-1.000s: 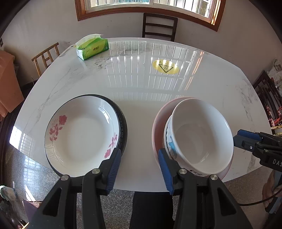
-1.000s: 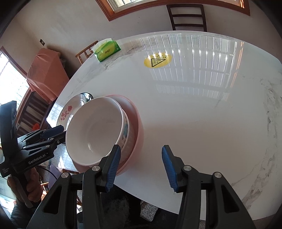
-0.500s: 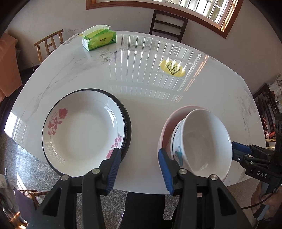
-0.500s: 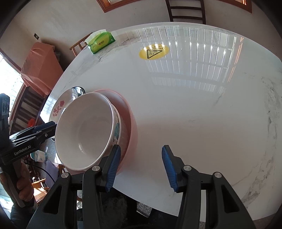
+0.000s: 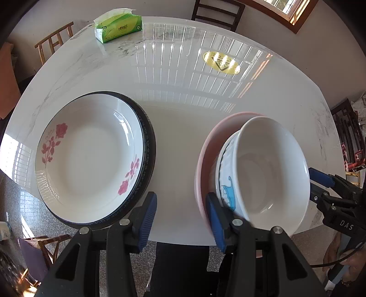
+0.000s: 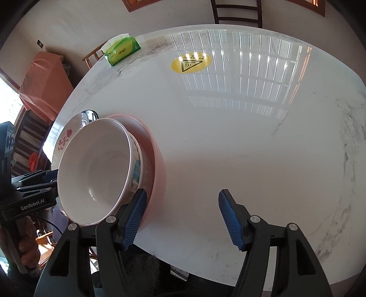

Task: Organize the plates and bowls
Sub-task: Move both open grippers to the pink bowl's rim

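Observation:
A white plate with red flowers (image 5: 89, 157) lies on a black-rimmed plate (image 5: 149, 146) at the table's front left. A plain white bowl (image 5: 272, 169) sits in a white bowl with a blue print (image 5: 225, 182), and both rest on a pink plate (image 5: 205, 155) at the front right. My left gripper (image 5: 180, 219) is open and empty above the table's front edge, between the two stacks. My right gripper (image 6: 180, 219) is open and empty, just right of the bowl stack (image 6: 96, 169); its left finger (image 6: 135, 214) overlaps the pink plate (image 6: 157, 164).
A white marble table (image 5: 183, 96) has a green tissue pack (image 5: 119, 27) at the far left and a yellow warning sticker (image 5: 222, 62) in the far middle. Wooden chairs (image 5: 217, 13) stand around it. The table's front edge lies under both grippers.
Both cameras have tilted and drawn closer to the table. The bowl stack now sits lower and nearer in both views. The plates and bowls have not moved on the table.

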`<state>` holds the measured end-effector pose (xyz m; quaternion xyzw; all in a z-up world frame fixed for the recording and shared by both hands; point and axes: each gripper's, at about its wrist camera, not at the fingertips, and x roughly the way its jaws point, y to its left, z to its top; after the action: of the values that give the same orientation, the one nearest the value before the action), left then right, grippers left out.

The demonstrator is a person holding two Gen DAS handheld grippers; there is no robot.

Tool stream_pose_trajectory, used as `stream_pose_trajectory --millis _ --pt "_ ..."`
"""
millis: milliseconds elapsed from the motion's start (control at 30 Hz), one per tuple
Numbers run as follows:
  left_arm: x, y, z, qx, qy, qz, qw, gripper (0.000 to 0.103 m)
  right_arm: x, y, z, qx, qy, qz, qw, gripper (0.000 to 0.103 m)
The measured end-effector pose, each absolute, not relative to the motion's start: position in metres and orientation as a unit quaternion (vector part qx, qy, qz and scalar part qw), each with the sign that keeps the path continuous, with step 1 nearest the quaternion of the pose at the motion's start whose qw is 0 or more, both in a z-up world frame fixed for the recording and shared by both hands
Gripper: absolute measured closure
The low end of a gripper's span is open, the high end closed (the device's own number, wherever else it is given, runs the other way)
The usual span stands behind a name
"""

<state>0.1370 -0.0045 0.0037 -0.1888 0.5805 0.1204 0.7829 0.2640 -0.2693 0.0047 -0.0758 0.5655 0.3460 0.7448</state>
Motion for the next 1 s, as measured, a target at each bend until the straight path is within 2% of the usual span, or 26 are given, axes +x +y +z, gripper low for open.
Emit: stream_pose_trajectory --millis 67,133,200,367,433,567,800,1000 --pt "0.137 -0.003 0.003 -0.198 0.578 0.126 0.782 0.058 0.263 -0.27 0.004 -0.087 0.557 0.34 0.753 0.027" --pt "0.138 -0.003 0.003 -0.192 0.58 0.13 0.781 0.053 0.265 -0.272 0.001 -0.09 0.558 0.327 0.758 0.014" --pt "0.138 -0.002 0.003 -0.184 0.578 0.135 0.783 0.048 0.269 -0.274 -0.003 -0.075 0.573 0.323 0.75 0.012" --pt "0.134 0.006 -0.002 -0.214 0.569 0.134 0.782 0.042 0.273 -0.276 -0.005 -0.062 0.581 0.354 0.73 0.017" --pt "0.133 0.007 -0.002 -0.228 0.565 0.139 0.78 0.042 0.274 -0.274 -0.005 -0.058 0.585 0.367 0.721 0.026" --pt "0.133 0.01 -0.005 -0.239 0.569 0.135 0.775 0.042 0.278 -0.269 -0.005 -0.062 0.604 0.372 0.703 0.034" --pt "0.136 0.004 -0.005 -0.243 0.577 0.147 0.766 0.042 0.282 -0.255 -0.007 -0.091 0.644 0.336 0.682 0.035" --pt "0.14 0.003 -0.001 -0.214 0.57 0.157 0.777 0.042 0.276 -0.245 -0.005 -0.134 0.622 0.322 0.701 0.035"
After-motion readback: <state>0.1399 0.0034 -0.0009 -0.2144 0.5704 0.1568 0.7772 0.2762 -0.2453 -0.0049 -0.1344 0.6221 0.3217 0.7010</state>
